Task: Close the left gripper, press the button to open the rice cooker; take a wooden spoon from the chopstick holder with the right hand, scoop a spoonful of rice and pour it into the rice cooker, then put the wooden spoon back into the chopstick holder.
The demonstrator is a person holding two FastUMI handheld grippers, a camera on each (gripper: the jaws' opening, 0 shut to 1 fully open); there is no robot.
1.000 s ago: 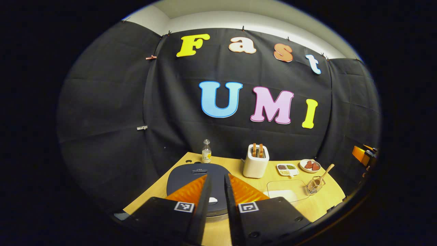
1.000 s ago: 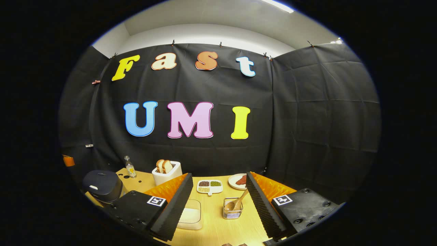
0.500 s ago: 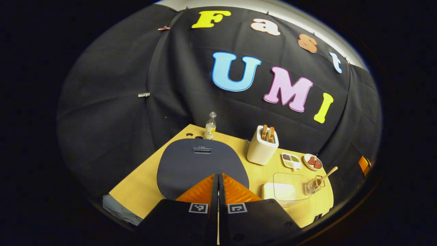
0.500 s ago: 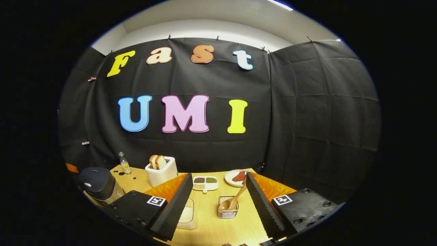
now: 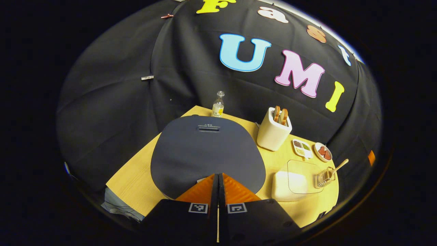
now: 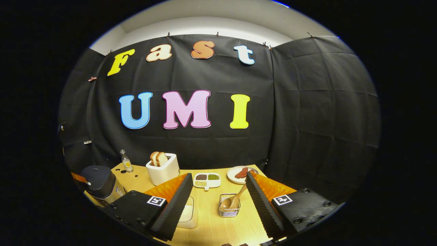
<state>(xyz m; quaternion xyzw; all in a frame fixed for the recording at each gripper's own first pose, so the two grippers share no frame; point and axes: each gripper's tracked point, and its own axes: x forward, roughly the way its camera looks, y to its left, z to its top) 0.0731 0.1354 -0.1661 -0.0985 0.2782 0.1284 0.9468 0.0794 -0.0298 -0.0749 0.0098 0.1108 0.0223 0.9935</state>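
At six o'clock in the left gripper view, the left gripper (image 5: 218,177) has its fingers pressed together with nothing between them, tips over the near edge of the rice cooker (image 5: 205,150), whose dark lid is down; the button is hidden beneath the tips. Pressing it probably needs a firm, straight push, since the cooker looks heavy and unlikely to slide. At six o'clock in the right gripper view, the right gripper (image 6: 218,184) stands wide and empty, the wire chopstick holder (image 6: 229,210) between its fingers with the wooden spoon (image 6: 234,201) leaning toward one o'clock. That spoon looks light, stiff and smooth; the bare upper handle is the best place to take hold, while the light wire holder may tip or drag. Nearby stand a rice container (image 6: 186,215) at seven o'clock, a divided dish (image 6: 207,180), a plate (image 6: 239,173), a toaster (image 6: 163,169) and a bottle (image 6: 126,161), all clear of the spoon.
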